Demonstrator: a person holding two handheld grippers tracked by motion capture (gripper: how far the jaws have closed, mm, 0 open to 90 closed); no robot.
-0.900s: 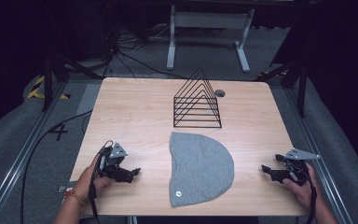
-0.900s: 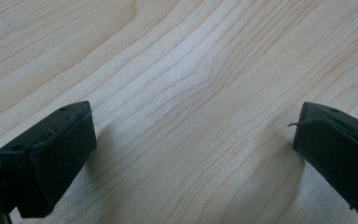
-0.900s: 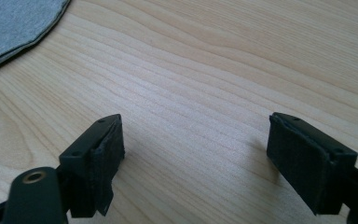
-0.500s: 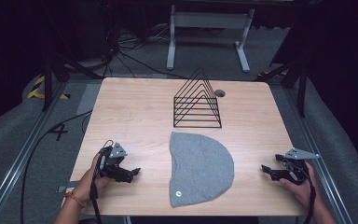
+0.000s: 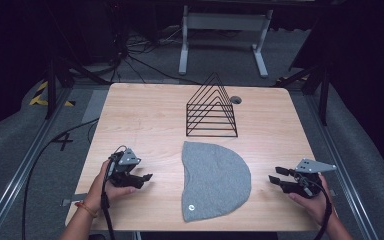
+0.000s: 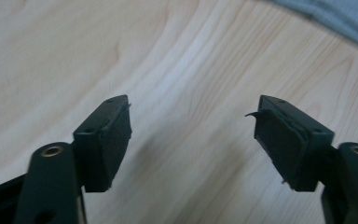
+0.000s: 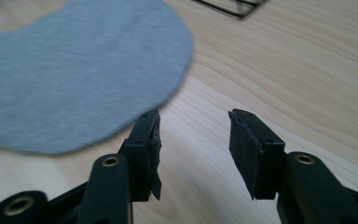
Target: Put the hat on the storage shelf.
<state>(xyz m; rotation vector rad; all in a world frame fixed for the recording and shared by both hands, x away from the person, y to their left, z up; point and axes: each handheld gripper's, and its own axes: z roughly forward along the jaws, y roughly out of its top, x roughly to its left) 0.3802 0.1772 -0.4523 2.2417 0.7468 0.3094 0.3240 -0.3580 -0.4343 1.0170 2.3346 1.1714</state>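
Nothing has shifted since a moment ago: both hands sit where they were, and the grey beanie [image 5: 214,181] lies just as flat as before. It rests on the wooden table [image 5: 150,115] between the two tools, near the front edge, with its rounded crown toward the person's right and a small round tag near its lower corner. The left gripper [image 5: 144,177] rests low at the table's front left, its jaws apart with only bare wood between them, aimed toward the beanie but well short of it. The right gripper [image 5: 275,177] sits at the front right, jaws also parted over bare wood, close to the beanie's curved edge without touching it. Behind the beanie stands a black wire rack [image 5: 211,107] of nested triangles, upright, just clear of the cloth.
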